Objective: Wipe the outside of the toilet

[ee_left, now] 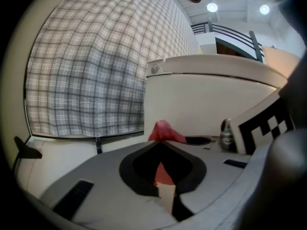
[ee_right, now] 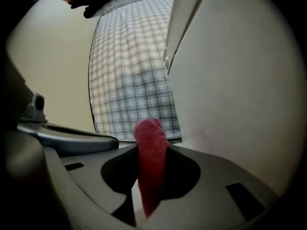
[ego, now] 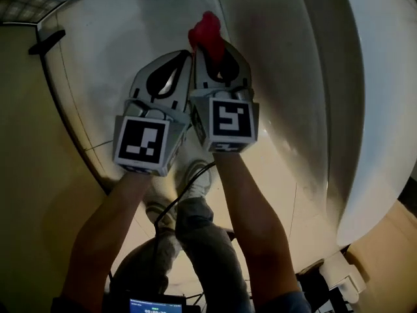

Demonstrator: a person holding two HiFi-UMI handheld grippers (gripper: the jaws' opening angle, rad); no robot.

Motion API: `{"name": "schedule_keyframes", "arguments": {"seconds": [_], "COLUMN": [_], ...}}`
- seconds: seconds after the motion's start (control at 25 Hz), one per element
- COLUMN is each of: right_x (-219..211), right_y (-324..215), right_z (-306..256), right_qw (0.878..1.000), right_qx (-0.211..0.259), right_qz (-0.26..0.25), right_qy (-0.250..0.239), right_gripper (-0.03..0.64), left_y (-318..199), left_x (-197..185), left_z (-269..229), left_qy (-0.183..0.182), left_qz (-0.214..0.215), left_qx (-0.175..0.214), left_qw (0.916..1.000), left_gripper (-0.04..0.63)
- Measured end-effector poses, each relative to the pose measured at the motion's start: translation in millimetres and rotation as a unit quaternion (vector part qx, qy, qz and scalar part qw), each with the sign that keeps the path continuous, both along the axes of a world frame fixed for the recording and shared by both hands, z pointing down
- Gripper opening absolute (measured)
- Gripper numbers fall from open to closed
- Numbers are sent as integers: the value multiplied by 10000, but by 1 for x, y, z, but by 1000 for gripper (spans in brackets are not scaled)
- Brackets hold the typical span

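Red cloth [ee_right: 151, 169] pinched in right tongs [ee_right: 150, 146] beside toilet [ee_right: 230, 80]; left tongs [ee_left: 161, 142] pressed together, empty.

Your left tongs [ego: 185, 56] and right tongs [ego: 212, 48] sit side by side over the floor [ego: 98, 57], pretty much touching. The cloth [ego: 207, 30] is pinched in the right pair and pokes out ahead, just past the left pair's closed tips. The toilet [ego: 339, 109] is close on your right, the wall [ee_left: 96, 66] is ahead, and your shoe [ego: 199, 178] is back under the tongs.
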State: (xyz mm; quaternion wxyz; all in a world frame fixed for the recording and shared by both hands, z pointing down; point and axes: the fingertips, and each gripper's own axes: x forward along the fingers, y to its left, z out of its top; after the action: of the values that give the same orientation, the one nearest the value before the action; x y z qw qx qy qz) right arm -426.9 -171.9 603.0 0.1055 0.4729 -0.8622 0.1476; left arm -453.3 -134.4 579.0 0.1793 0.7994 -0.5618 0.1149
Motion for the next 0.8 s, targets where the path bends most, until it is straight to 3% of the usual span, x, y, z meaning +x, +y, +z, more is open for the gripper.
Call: {"name": "schedule_keyframes", "arguments": {"seconds": [0.2,0.4,0.56,0.8], "right_x": [-16,-2,36,117], "right_y": [-62,-61,-15,100], "right_z": [67,90,95,69], "right_qw": [9996,9993,9983,9936], "right_qx": [-55,15,-107,-443], "right_qz": [-52,64,325,948], "right_qy": [283,373,465,424], "right_gripper": [86,86,84,86], "left_y": [-29,-24,5,83], "left_x": [-15,-9,24,100], "left_z": [43,76,82,58], "left_qy": [-7,-16,65,146], "left_qz": [-108,-37,297,946], "left_qx": [141,150,12,-371], "left_qw": [9998,9999,9995,9947], "left_gripper": [12,12,12,12]}}
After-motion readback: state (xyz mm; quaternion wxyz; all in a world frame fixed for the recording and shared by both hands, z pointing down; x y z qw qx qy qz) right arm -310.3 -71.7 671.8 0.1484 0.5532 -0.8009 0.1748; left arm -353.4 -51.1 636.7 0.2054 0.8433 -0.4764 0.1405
